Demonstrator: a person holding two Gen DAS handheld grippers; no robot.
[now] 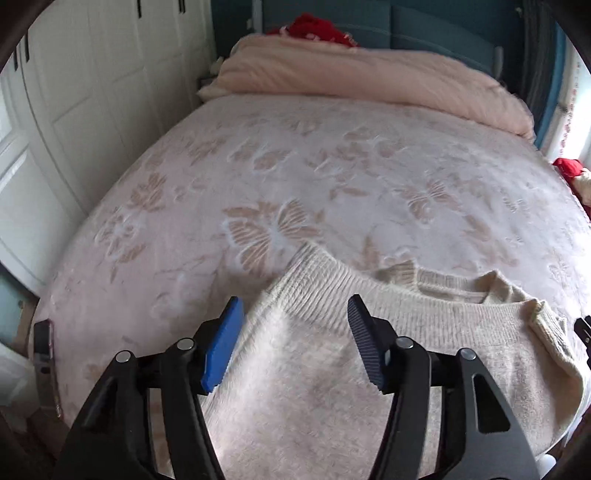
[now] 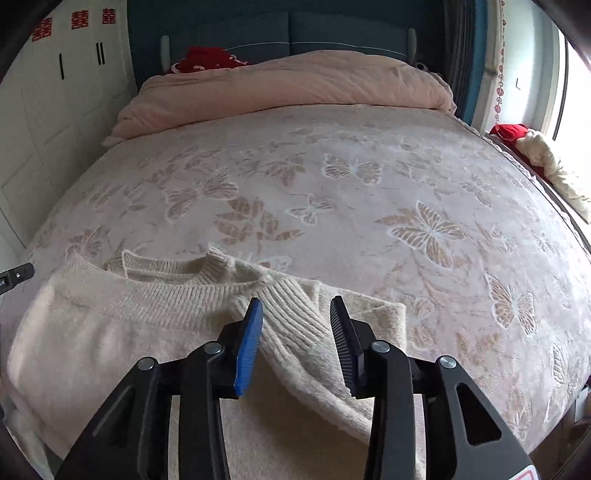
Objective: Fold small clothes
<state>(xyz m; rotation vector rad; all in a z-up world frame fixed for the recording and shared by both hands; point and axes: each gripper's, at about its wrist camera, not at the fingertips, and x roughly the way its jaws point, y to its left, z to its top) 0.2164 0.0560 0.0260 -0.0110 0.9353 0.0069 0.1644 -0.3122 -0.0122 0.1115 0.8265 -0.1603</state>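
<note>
A cream knitted sweater (image 1: 332,354) lies on the near part of the bed, partly folded, with its ribbed hem folded up over the collar. My left gripper (image 1: 295,314) is open and empty, just above the sweater's left part. In the right wrist view the sweater (image 2: 122,325) lies at the lower left, and a ribbed sleeve cuff (image 2: 291,317) lies folded across its right part. My right gripper (image 2: 297,314) is open, with its fingers either side of that cuff and not closed on it.
The bed (image 1: 295,177) has a pale butterfly-patterned cover. A folded pink duvet (image 1: 351,77) and a red item (image 1: 314,29) lie at the head. White wardrobe doors (image 1: 92,92) stand left. Red and cream cloth (image 2: 535,155) lies by the window at right.
</note>
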